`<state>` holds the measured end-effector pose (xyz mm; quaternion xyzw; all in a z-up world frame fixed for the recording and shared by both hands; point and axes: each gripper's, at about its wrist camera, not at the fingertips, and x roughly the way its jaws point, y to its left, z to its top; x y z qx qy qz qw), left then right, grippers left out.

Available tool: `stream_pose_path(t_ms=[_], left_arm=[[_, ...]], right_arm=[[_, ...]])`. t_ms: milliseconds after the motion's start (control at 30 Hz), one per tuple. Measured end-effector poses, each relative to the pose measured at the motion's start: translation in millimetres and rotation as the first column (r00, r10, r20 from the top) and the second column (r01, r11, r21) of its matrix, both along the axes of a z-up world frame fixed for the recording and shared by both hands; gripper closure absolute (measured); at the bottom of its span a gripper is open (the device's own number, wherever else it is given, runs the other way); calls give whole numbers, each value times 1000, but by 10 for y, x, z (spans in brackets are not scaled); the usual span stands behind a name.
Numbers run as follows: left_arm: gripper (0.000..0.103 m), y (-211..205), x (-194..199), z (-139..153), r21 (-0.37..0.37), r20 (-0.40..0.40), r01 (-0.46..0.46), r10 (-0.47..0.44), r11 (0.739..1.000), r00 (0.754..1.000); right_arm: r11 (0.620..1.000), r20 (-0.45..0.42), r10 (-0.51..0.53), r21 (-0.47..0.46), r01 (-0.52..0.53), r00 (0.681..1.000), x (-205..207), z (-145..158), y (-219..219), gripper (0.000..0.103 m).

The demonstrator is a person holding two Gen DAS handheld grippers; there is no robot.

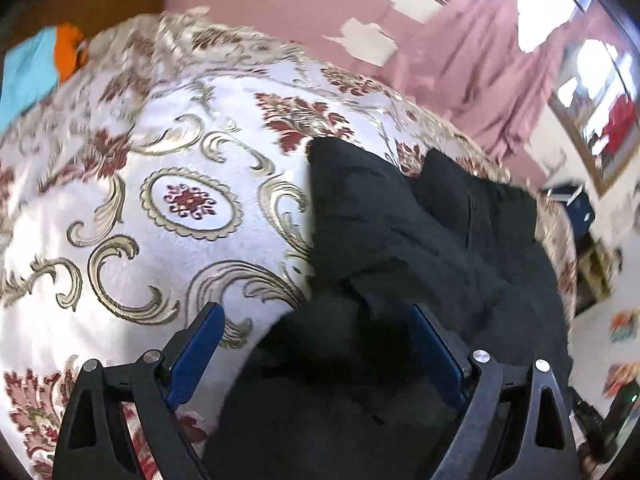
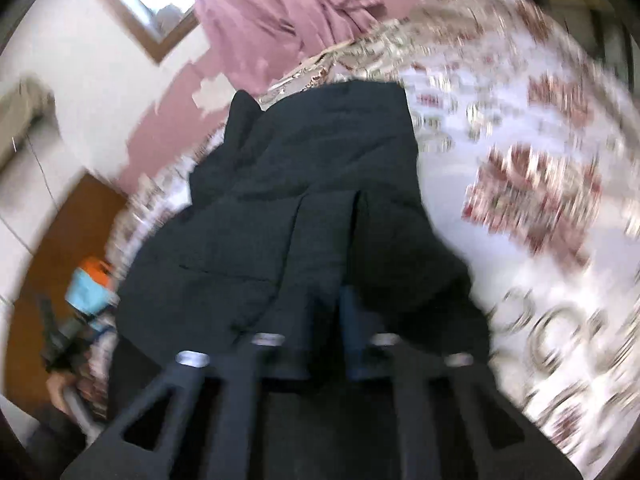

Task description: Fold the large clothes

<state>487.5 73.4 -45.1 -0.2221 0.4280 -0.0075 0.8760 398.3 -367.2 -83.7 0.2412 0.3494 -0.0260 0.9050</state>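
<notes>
Black garment (image 1: 420, 240) lying bunched on the bedspread (image 1: 160, 208), toward its right side in the left wrist view, folds and a raised corner at the far end. Left gripper (image 1: 316, 344) spread wide, blue pads (image 1: 196, 360) well apart, one over the bedspread, the other over the dark cloth; nothing pinched between them. Right gripper (image 2: 324, 312) pressed together on a fold of the garment (image 2: 320, 168), cloth draping down both sides of the fingers (heavy motion blur here, so fine detail lost). Pink curtain (image 1: 500, 60) hanging beyond the bed's far edge, beside a window (image 1: 600, 92). Blue and orange cloth (image 1: 40, 64) at the bed's far left corner. Peeling pink wall (image 1: 280, 4) behind.
</notes>
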Motion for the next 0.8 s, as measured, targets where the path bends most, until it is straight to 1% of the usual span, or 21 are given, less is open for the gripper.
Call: stream_pose_path(t_ms=[67,133,167,200,233,267,300,333,367,400,433,467,533,567,600,667,733,767,800], left_arm=[[11,-14,26,0,-2,7,31,-31,1000,999],[11,-86,53,12,24,27,72,-73,997,997],[11,-135,51,16,41,39,90,-92,995,995],[11,-201,60,6,67,44,106,-109,992,993],[11,-253,76,-17,99,34,115,-119,988,992],[11,-345,102,-68,151,6,124,-126,981,992],[11,-374,130,-98,187,-13,124,-124,975,992],[10,-388,140,-118,214,-22,116,-114,970,993],[11,-409,115,-102,226,-11,101,-101,969,995],[11,-409,85,-55,226,12,87,-92,970,996],[11,-418,40,14,224,51,78,-91,971,995],[11,-442,-1,95,224,94,75,-98,972,991],[10,-557,-65,268,222,177,103,-144,970,974],[10,-627,-64,310,219,196,130,-174,967,965],[10,-735,-38,345,216,207,178,-223,960,953],[9,-952,14,333,233,198,246,-293,941,935],[9,-1181,74,241,287,163,296,-351,911,922],[9,-1285,106,172,325,136,312,-371,893,919],[9,-1388,149,63,382,95,319,-380,867,920]], right_arm=[[998,38,-12,-67,14,999,30,201,23,99],[982,98,-30,-180,47,995,-21,452,67,101],[969,116,-36,-237,63,993,-1,548,98,101],[957,114,-40,-281,71,993,17,589,127,102],[936,97,-44,-345,75,994,88,596,173,102],[915,76,-42,-397,69,996,150,592,218,102],[890,67,-39,-451,66,997,178,560,257,102],[854,66,-36,-516,65,997,200,529,310,101],[820,61,-40,-569,68,997,206,522,350,100],[790,62,-43,-609,72,997,202,526,379,97],[773,75,-41,-630,79,996,180,566,411,87],[776,96,-27,-625,82,995,160,650,466,80],[821,153,32,-568,62,988,124,831,548,42],[832,164,48,-553,51,985,140,880,584,39],[842,164,70,-538,30,984,186,912,640,39],[848,123,106,-529,-25,987,346,859,759,39],[830,76,122,-554,-59,990,526,746,889,39],[820,51,133,-567,-81,990,616,661,941,39],[810,21,141,-578,-103,990,696,582,984,39]])
